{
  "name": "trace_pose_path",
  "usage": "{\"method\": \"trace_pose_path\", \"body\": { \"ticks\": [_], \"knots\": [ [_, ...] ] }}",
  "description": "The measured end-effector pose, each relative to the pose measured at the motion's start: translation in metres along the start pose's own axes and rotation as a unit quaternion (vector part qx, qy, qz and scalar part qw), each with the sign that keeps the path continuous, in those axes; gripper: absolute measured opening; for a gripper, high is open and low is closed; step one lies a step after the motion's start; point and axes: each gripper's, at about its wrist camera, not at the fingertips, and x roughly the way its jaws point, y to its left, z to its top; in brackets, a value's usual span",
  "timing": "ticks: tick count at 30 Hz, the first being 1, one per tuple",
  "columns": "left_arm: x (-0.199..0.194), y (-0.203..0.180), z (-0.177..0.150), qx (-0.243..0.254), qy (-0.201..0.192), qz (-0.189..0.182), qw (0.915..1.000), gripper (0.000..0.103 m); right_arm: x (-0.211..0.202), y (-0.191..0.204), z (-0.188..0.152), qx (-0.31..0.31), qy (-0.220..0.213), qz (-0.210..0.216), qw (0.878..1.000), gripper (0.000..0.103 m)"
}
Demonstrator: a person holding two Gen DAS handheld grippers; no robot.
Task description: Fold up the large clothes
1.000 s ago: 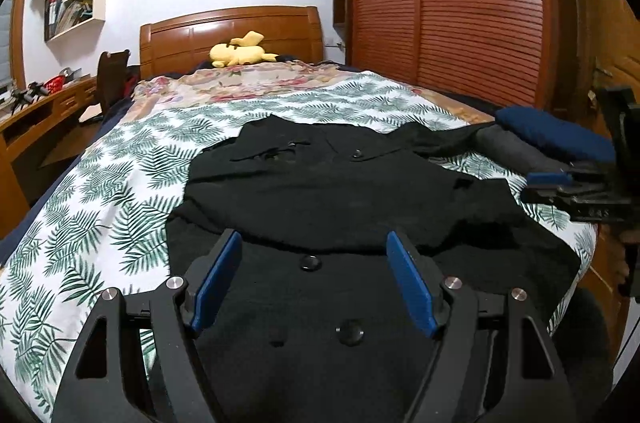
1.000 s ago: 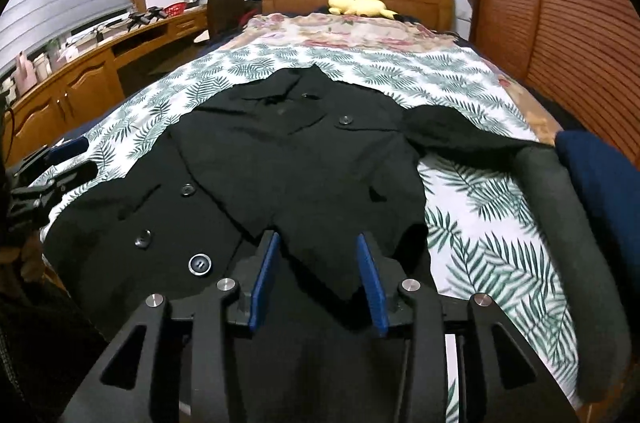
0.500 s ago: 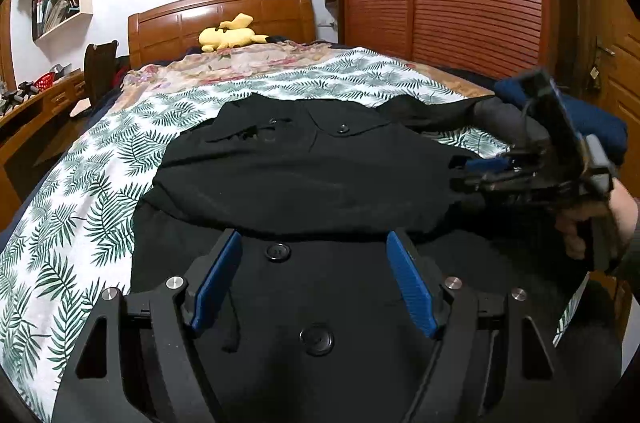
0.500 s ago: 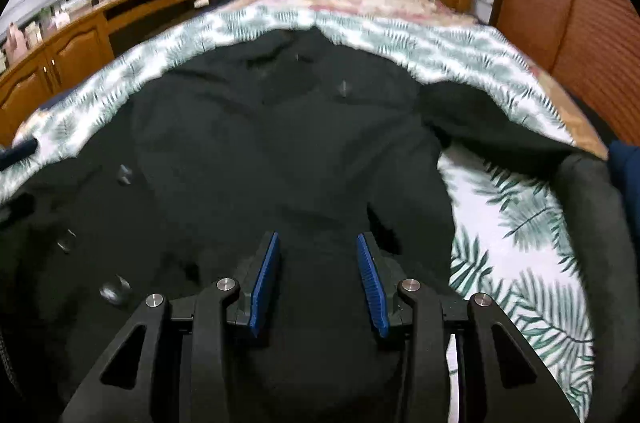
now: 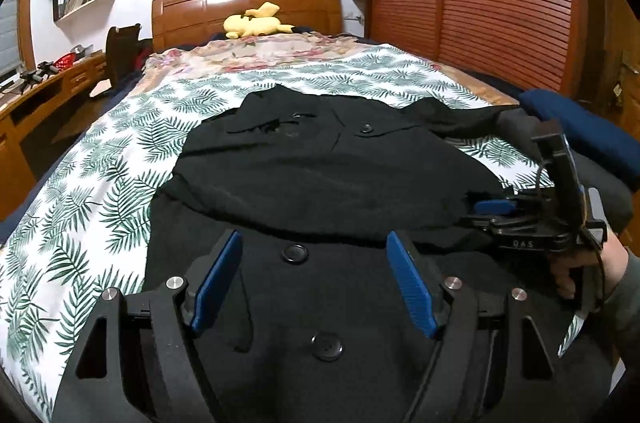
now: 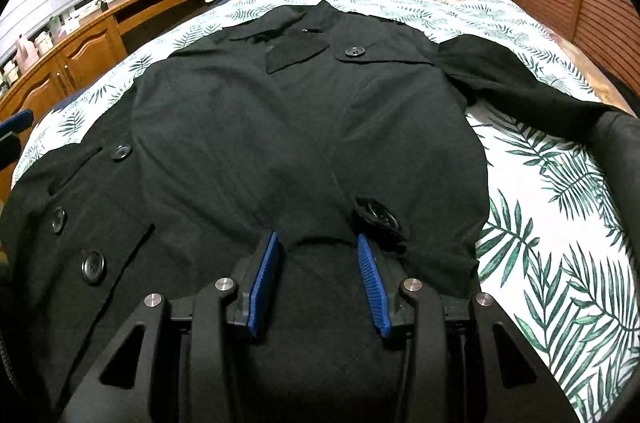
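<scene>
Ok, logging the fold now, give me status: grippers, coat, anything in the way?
Left gripper open over coat. Right gripper open, low at coat's edge. Far sleeve still spread out. Nothing blocking.

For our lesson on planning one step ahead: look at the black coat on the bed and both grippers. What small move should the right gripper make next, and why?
Probably close the right gripper on the folded coat edge. Its jaws stand apart, straddling the hem of the black coat's folded-over panel, low against the cloth, with nothing gripped yet. The left gripper hovers open over the buttoned front, so the right looks nearer to a grasp.
</scene>
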Motion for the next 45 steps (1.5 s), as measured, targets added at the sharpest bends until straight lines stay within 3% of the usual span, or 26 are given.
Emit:
{"method": "trace_pose_path", "body": {
  "ticks": [5, 11, 22, 30, 36, 45],
  "knots": [
    [0.009, -0.001, 0.007, 0.014, 0.003, 0.019, 0.9997, 0.076, -0.002, 0.003, -0.005, -0.006, -0.006, -0.007, 1.0, 0.043],
    [0.03, -0.009, 0.022, 0.033, -0.01, 0.003, 0.9994, 0.076, -0.003, 0.005, -0.007, -0.005, -0.01, -0.01, 1.0, 0.043],
    [0.081, -0.013, 0.023, 0.051, -0.019, -0.055, 0.9969, 0.076, -0.004, 0.007, -0.009, -0.009, -0.018, -0.022, 1.0, 0.044],
    [0.085, -0.013, 0.019, 0.043, -0.01, -0.097, 0.9943, 0.076, -0.005, 0.007, -0.009, -0.007, -0.02, -0.026, 0.999, 0.044],
    [0.082, -0.012, 0.014, 0.038, -0.018, -0.096, 0.9945, 0.076, -0.004, 0.01, -0.008, -0.015, -0.018, -0.037, 0.999, 0.044],
    [0.086, -0.009, 0.014, 0.022, -0.018, -0.079, 0.9965, 0.076, -0.007, 0.004, -0.001, -0.01, 0.006, -0.015, 1.0, 0.048]
  ]
}}
